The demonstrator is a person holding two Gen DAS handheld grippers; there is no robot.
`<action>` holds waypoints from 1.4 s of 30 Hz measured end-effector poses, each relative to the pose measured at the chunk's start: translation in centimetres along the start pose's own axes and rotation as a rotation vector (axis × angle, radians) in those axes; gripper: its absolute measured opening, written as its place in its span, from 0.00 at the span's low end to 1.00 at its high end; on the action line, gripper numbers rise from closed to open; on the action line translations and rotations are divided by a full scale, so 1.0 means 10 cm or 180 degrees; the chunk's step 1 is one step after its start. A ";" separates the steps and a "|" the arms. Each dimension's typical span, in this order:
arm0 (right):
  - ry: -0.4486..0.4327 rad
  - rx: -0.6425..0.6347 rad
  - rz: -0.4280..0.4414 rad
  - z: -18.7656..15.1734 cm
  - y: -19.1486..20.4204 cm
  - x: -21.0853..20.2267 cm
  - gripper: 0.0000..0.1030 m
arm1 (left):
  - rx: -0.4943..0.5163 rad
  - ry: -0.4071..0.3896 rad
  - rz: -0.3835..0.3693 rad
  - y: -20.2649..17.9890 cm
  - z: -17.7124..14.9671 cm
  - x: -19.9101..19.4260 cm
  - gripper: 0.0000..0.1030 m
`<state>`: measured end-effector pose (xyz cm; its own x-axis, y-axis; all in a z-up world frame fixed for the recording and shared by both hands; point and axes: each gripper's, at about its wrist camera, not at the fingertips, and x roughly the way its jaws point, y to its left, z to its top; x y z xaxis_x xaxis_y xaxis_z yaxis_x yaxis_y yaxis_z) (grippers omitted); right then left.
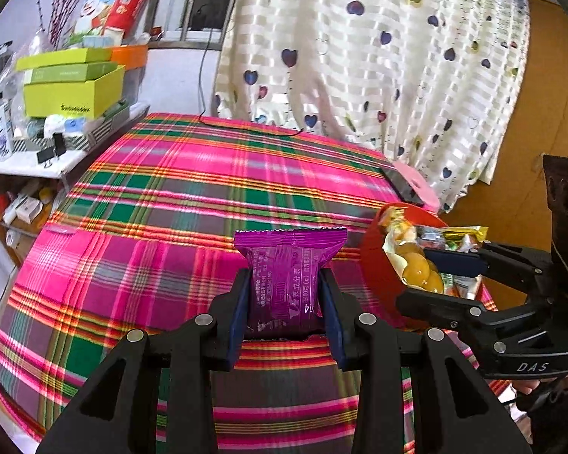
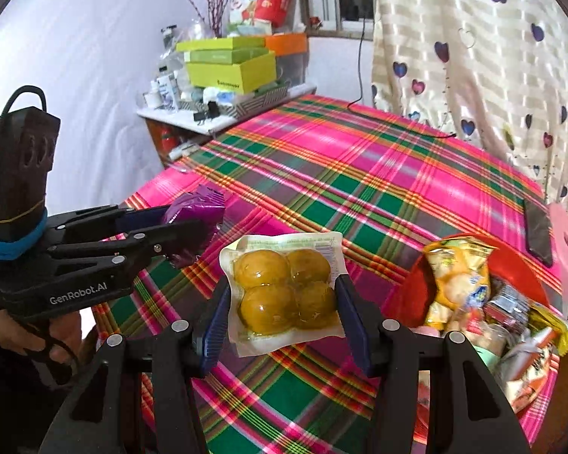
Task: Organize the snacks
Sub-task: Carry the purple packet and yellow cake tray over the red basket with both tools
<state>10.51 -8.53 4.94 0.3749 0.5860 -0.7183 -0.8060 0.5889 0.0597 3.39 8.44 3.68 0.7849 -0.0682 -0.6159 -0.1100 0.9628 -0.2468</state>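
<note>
Print on the purple foil snack packet too small to read. Red plastic bowl right of the right hand-held gripper: cut off by the frame edge, wrapped snacks inside blurred.

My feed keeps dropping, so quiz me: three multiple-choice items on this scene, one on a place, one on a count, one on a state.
1. Where is the phone?
A. in the red bowl
B. on the plaid cloth by the far edge, near the curtain
C. on the shelf

2. How many yellow balls show in the clear pack?
A. two
B. four
C. six

3. What is the left gripper doing?
A. jaws wide, nothing in them
B. resting on the cloth
C. shut on the purple packet

Answers:
1 B, the phone lies flat on the cloth beyond the bowl.
2 B, the right wrist view shows two rows of two.
3 C, both pads press the packet's sides, clear of the cloth.
</note>
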 end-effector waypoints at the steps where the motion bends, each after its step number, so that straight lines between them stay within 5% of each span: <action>1: -0.0024 0.0007 -0.0011 -0.01 -0.01 -0.04 0.51 | 0.0017 -0.0005 -0.0008 -0.03 0.01 -0.01 0.36; 42: -0.0483 0.0495 -0.0435 -0.43 -0.73 -0.95 0.51 | 0.0612 0.0095 -0.0363 -1.15 0.17 0.20 0.36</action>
<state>10.82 -20.79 8.32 0.5494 0.5651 -0.6155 -0.6674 0.7400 0.0837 7.24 -2.31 6.57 0.7670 -0.1845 -0.6146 0.0989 0.9803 -0.1708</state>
